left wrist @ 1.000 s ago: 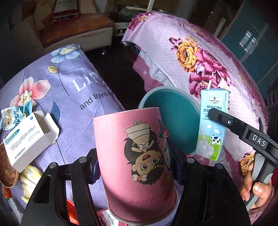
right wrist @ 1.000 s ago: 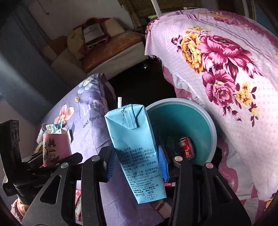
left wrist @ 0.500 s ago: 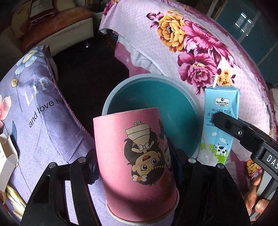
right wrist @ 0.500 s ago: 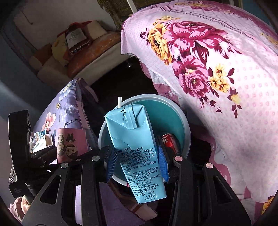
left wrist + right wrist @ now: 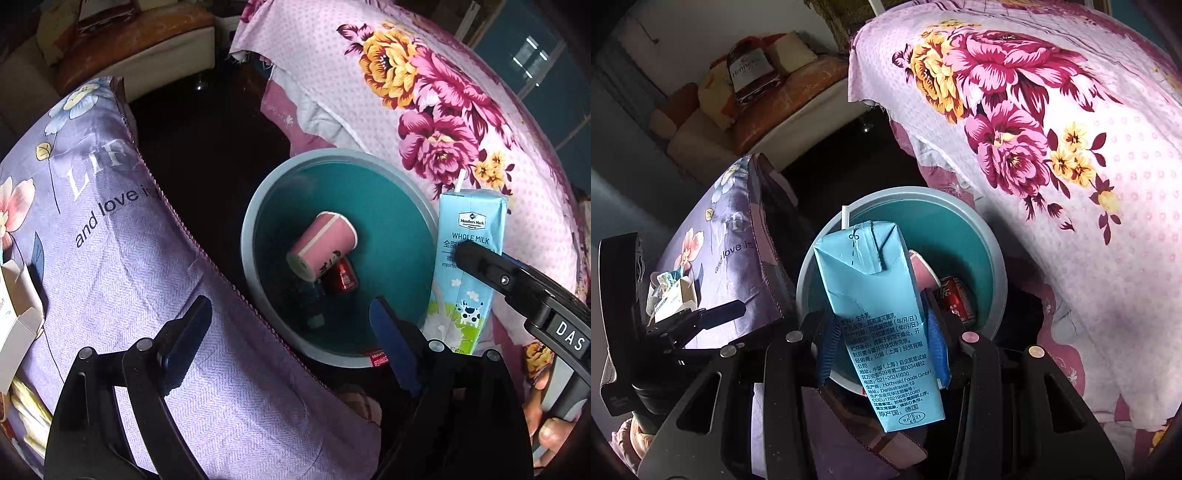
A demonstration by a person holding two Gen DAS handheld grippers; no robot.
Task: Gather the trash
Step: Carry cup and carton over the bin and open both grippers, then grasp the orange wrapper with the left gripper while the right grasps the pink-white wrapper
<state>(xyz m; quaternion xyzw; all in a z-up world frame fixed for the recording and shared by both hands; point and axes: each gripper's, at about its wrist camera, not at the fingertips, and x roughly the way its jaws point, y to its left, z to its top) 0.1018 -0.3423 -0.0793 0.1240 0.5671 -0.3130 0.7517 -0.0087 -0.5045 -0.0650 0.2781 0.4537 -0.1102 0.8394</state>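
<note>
Your left gripper: jaws just opened, empty; pink cup lies in bin. Right gripper, at bin's 6 o'clock, clamps milk carton for dropping.

L gripper jaws just opened, empty; R gripper clamped.

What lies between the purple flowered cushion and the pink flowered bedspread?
The round teal waste bin stands on dark floor between them, in both wrist views.
</note>
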